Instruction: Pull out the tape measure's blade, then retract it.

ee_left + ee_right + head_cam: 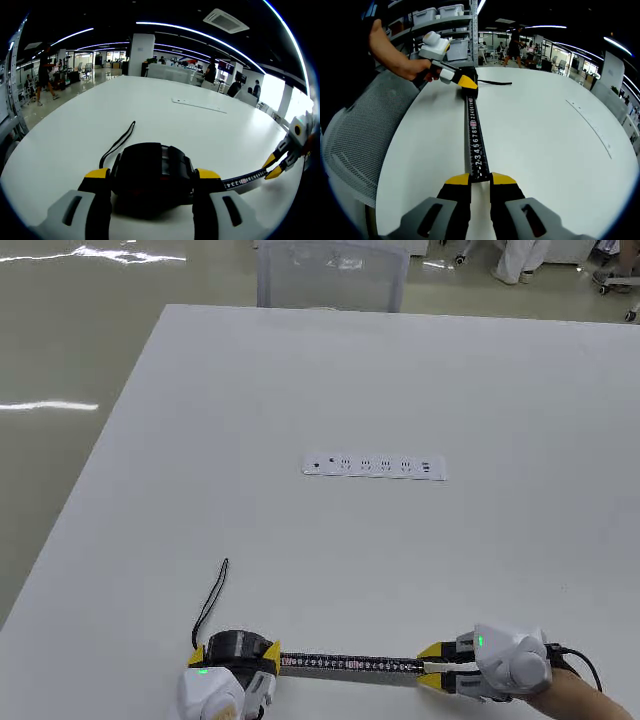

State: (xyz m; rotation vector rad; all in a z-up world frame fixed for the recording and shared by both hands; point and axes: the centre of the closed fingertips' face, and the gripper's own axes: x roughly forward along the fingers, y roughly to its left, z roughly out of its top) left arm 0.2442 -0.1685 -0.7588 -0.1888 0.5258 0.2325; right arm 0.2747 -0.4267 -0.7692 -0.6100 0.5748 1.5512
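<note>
Pull-out step, blade [472,130] toward 3 o'clock: left gripper [152,175] clamps tape measure [238,645], right gripper [480,178] pinches blade tip; guided retraction likely next.

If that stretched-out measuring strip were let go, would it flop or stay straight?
The blade looks thin yet runs straight between the case and the right tool, so probably springy-stiff. Pushed sideways, it may buckle. Released, it likely snaps back into the case.

Blk tape case [150,172], blk blade [475,135] w/ white numerals, yellow-tipped jaws.
</note>
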